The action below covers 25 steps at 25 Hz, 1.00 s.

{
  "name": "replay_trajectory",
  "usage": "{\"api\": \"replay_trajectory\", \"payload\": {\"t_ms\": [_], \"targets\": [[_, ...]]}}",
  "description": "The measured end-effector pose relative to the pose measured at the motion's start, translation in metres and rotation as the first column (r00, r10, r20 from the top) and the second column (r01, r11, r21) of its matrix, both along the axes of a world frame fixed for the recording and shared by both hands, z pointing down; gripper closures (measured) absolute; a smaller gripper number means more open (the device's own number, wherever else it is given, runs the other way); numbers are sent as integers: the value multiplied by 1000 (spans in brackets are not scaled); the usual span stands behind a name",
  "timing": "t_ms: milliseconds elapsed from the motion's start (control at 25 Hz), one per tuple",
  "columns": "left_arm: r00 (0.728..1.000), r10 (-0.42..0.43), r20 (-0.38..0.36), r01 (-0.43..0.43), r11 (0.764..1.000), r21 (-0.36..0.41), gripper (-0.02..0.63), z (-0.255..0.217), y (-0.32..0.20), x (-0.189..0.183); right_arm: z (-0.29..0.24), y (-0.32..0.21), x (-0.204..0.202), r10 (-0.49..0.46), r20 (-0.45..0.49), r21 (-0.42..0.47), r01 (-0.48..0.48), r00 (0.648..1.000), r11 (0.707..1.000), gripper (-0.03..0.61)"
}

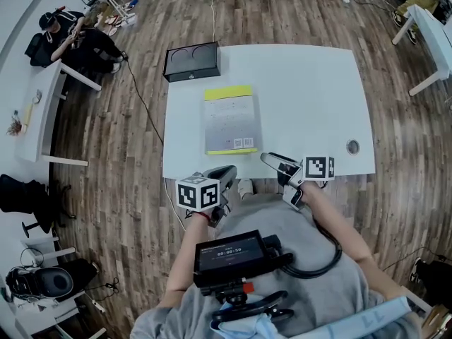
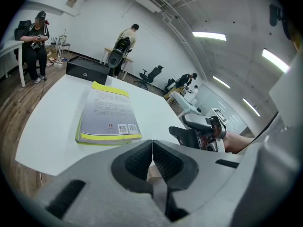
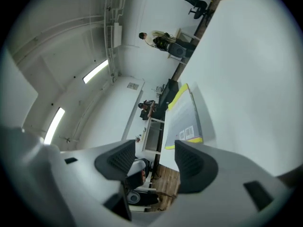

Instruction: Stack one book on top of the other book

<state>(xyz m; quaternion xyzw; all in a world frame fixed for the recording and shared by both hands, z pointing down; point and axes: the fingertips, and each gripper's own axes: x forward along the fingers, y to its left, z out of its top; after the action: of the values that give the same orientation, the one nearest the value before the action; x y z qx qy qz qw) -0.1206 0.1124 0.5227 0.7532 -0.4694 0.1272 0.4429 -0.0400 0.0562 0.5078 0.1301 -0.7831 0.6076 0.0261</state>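
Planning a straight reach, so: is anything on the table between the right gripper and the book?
Nothing visible. Only bare white table lies between the right gripper and the book; the black box sits beyond the book at the far edge.

The stacked books [image 1: 231,121] lie on the table [image 1: 311,90], a box [image 1: 191,61] behind them at its far left corner.

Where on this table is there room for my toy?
The white table is bare on its right, from the book to the round hole cover. A narrow strip left of the book too. Crowded: far left corner, by the black box.
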Motion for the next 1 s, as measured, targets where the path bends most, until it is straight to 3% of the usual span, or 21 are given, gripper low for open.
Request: {"api": "replay_trajectory", "payload": {"t_ms": [120,240,360,400,560,880,1000], "targets": [[999,-45,17,44,998,46,595,-7,-9,-21,-13,-11,-5,-7,-33,178,13,999,984,311],[996,-73,42,69,994,83,595,-11,-18,-38,-18,-18,-12,-40,-131,362,85,991,928,331],[996,-77,50,73,994,85,595,-10,-25,-47,-18,-25,-19,-36,-207,470,132,978,873,512],[996,-74,51,70,994,84,595,-9,-28,-49,-19,-27,-22,-33,-221,492,140,975,859,523],[997,-59,54,55,996,74,595,-6,-37,-56,-17,-38,-34,-33,-267,524,174,963,834,538],[993,-63,102,59,997,40,594,13,-62,-94,2,-66,-48,1,-330,477,166,944,863,544],[989,-52,136,48,998,35,594,19,-73,-107,8,-73,-52,6,-363,476,180,932,861,541]]}}
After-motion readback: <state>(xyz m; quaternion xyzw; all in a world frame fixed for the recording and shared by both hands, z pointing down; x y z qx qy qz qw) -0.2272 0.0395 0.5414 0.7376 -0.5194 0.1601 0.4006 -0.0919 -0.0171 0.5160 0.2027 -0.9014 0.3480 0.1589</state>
